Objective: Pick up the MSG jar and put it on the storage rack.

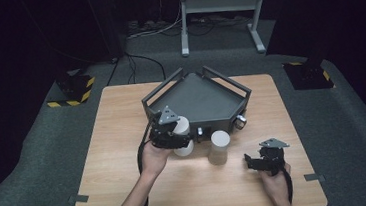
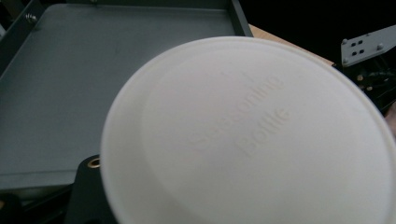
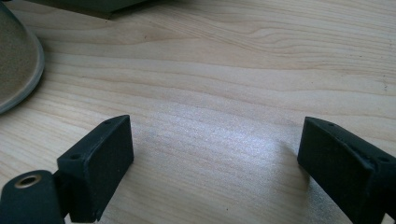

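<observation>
My left gripper (image 1: 173, 135) is shut on a white cylindrical seasoning bottle (image 1: 181, 125), which is tilted and held just above the table at the front edge of the dark grey tray (image 1: 204, 83). In the left gripper view the bottle's round end (image 2: 247, 135), embossed "Seasoning Bottle", sits close to the camera, with the tray floor (image 2: 70, 84) behind it. A second white bottle (image 1: 220, 146) stands upright on the table, right of the first. My right gripper (image 1: 256, 161) rests low over the table at the right. Its jaws (image 3: 224, 149) are wide apart with nothing between them.
The light wooden table (image 1: 128, 188) has bare room at the left and along the front. The tray has raised rails (image 1: 162, 87) and a small metal knob (image 1: 241, 120) at its front right. A bottle's rim (image 3: 14, 60) lies left of the right jaws.
</observation>
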